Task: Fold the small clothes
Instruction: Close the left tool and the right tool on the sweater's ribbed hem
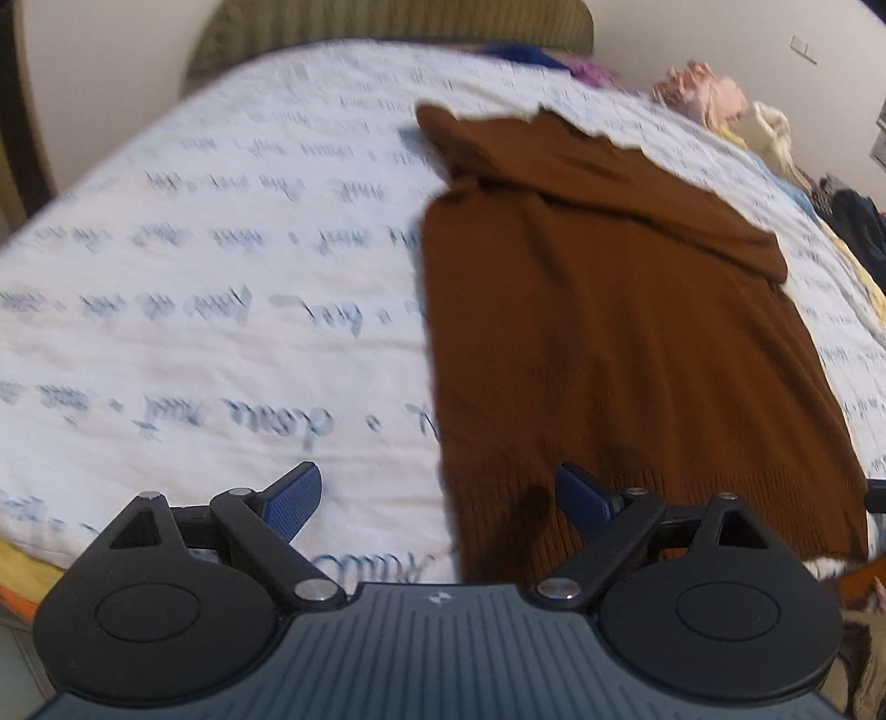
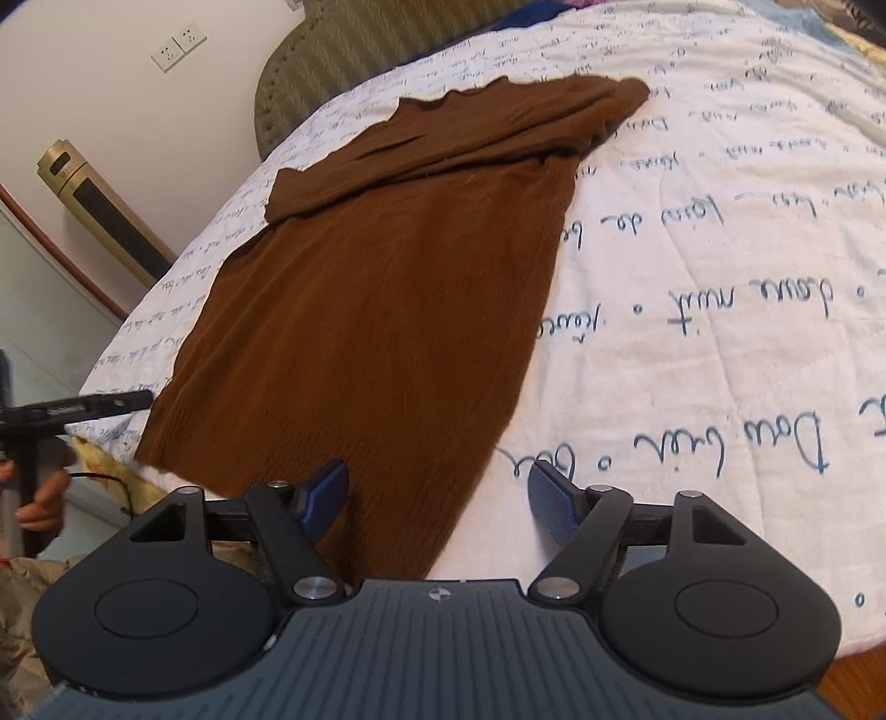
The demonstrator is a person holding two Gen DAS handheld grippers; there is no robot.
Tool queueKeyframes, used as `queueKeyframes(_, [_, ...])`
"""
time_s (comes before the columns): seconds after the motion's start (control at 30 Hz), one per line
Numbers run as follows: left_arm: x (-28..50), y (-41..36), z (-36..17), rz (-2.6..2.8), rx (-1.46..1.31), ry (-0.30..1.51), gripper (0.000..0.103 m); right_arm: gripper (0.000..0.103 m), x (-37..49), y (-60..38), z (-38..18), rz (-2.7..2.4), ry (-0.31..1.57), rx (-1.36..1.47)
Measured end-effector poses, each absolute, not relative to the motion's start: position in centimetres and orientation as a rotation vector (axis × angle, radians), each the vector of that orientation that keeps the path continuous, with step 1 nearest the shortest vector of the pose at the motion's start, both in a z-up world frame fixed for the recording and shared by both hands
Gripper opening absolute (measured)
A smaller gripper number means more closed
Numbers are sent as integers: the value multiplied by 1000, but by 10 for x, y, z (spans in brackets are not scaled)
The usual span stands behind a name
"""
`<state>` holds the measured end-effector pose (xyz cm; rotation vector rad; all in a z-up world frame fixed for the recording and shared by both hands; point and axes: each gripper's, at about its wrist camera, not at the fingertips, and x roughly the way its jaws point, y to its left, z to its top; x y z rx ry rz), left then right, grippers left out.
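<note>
Brown sweater [image 1: 620,332] lies flat on the bed [image 1: 221,277], sleeves folded across its upper part. Left tongs [image 1: 437,498] spread, empty, at the sweater's hem. Right tongs [image 2: 437,498] likewise spread, empty, over the hem's opposite corner.

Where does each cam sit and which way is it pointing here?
Left wrist: on the left gripper, at the bed's near edge, looking along open jaws up the brown sweater toward the green headboard; the sweater's near hem lies right of centre.
Right wrist: on the right gripper, same edge, jaws open; the hem lies left of centre, and the person's left hand shows far left.
Shared: sweater, white script-print quilt, headboard.
</note>
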<state>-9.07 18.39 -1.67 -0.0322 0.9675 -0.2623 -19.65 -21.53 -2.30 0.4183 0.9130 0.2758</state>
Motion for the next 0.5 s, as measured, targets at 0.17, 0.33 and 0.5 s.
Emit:
queueKeyframes(0.17, [-88,181,-24,-308,-57,964,92,68,-194,-203,-29,336,924,434])
queueKeyframes(0.33, [-88,165,-24,-391,-49,958,92,61,-183,-181,-31,430,926,469])
queueKeyframes(0.5, [-90,149,-27,-494,-91,957,84,43,-166,-160,-34,483,924,477])
